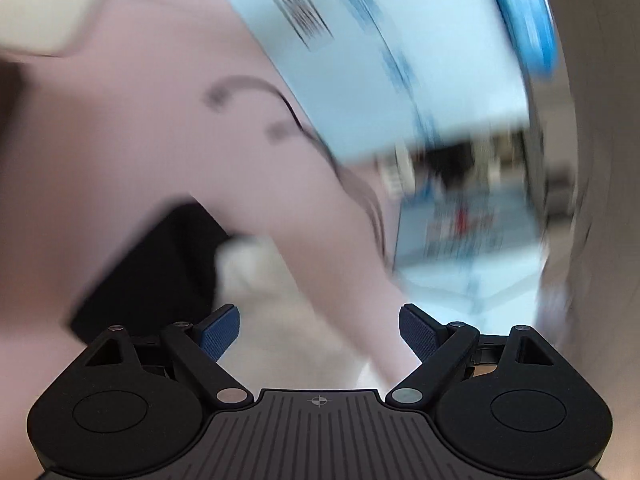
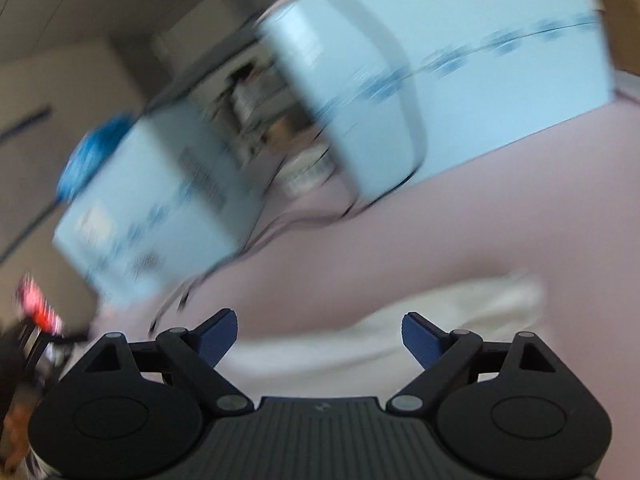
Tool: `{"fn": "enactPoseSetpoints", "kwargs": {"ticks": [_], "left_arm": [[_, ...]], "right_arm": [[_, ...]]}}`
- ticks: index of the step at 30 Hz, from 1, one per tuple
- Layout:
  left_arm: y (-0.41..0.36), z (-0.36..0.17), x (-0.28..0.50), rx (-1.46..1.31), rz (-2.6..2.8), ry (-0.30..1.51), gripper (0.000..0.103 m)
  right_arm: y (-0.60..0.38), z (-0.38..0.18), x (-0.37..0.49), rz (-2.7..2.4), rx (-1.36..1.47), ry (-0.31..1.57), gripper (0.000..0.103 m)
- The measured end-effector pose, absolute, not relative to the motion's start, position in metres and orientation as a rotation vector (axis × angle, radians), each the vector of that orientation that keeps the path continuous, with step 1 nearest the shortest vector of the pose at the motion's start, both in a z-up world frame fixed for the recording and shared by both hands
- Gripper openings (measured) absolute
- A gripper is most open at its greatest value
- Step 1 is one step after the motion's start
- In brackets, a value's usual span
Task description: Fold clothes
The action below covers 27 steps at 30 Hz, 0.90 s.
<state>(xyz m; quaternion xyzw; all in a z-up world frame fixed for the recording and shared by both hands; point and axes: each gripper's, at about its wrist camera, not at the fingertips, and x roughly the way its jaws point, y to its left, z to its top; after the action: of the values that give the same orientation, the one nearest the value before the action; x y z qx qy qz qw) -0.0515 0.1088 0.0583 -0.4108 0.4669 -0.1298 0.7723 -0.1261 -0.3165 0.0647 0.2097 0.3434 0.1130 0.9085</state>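
Note:
Both views are blurred by motion. In the left wrist view, my left gripper (image 1: 319, 330) is open and empty above a white garment (image 1: 256, 280) that lies on a pink cloth-covered surface (image 1: 140, 140). A black item (image 1: 152, 264) lies beside the white garment at the left. In the right wrist view, my right gripper (image 2: 319, 334) is open and empty, with a white garment (image 2: 440, 320) lying on the pink surface (image 2: 440, 220) just beyond its fingers.
Pale blue cardboard boxes stand at the back of the pink surface (image 1: 380, 40) (image 2: 460, 60) (image 2: 160, 200). A blue round object (image 1: 524, 12) sits by the boxes. A white object (image 1: 44, 12) lies at the far left.

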Motion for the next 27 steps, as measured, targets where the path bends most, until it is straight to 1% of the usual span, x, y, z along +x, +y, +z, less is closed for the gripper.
{"fn": "enactPoseSetpoints", "kwargs": {"ticks": [3, 4, 5, 6, 9, 11, 13, 14, 15, 16, 17, 18, 19, 20, 23, 24, 27], "left_arm": [[0.073, 0.044, -0.039, -0.740, -0.258, 1.038, 0.089], [0.072, 0.043, -0.039, -0.732, -0.255, 1.038, 0.089], [0.065, 0.038, -0.035, -0.705, -0.244, 1.039, 0.090], [0.063, 0.037, -0.035, -0.692, -0.251, 1.032, 0.095], [0.059, 0.039, -0.036, -0.654, -0.279, 1.024, 0.097], [0.058, 0.051, -0.051, -0.588, -0.296, 0.961, 0.097], [0.057, 0.059, -0.065, -0.529, -0.300, 0.903, 0.097], [0.055, 0.062, -0.079, -0.458, -0.276, 0.828, 0.097], [0.054, 0.065, -0.093, -0.388, -0.250, 0.752, 0.097], [0.057, 0.064, -0.098, -0.369, -0.222, 0.727, 0.097], [0.059, 0.054, -0.101, -0.339, -0.131, 0.675, 0.097], [0.061, 0.039, -0.096, -0.304, -0.046, 0.640, 0.097], [0.061, 0.033, -0.094, -0.290, -0.027, 0.638, 0.097], [0.059, 0.017, -0.090, -0.225, -0.015, 0.592, 0.098], [0.050, 0.017, -0.091, -0.176, -0.008, 0.573, 0.101], [0.050, 0.016, -0.089, -0.187, -0.011, 0.577, 0.103], [0.045, 0.013, -0.085, -0.172, -0.004, 0.586, 0.103]], "right_arm": [[-0.290, 0.046, -0.115, 0.219, 0.350, 0.787, 0.091], [-0.286, 0.042, -0.115, 0.214, 0.339, 0.809, 0.091], [-0.283, 0.037, -0.114, 0.212, 0.324, 0.812, 0.093], [-0.281, 0.032, -0.114, 0.212, 0.307, 0.813, 0.093], [-0.275, 0.034, -0.120, 0.198, 0.271, 0.786, 0.092], [-0.276, 0.042, -0.134, 0.184, 0.256, 0.682, 0.092], [-0.274, 0.045, -0.139, 0.138, 0.201, 0.620, 0.094], [-0.272, 0.043, -0.141, 0.102, 0.170, 0.604, 0.095], [-0.271, 0.037, -0.137, 0.083, 0.164, 0.615, 0.095], [-0.269, 0.030, -0.133, 0.066, 0.161, 0.630, 0.095], [-0.268, 0.023, -0.128, 0.050, 0.158, 0.645, 0.095], [-0.265, 0.018, -0.125, 0.042, 0.156, 0.658, 0.098], [-0.261, 0.017, -0.124, 0.038, 0.135, 0.657, 0.099], [-0.256, 0.016, -0.123, 0.034, 0.111, 0.655, 0.099], [-0.248, 0.015, -0.120, 0.032, 0.075, 0.666, 0.103], [-0.246, 0.014, -0.117, 0.026, 0.059, 0.675, 0.103], [-0.239, 0.013, -0.114, 0.010, 0.023, 0.683, 0.103]]}}
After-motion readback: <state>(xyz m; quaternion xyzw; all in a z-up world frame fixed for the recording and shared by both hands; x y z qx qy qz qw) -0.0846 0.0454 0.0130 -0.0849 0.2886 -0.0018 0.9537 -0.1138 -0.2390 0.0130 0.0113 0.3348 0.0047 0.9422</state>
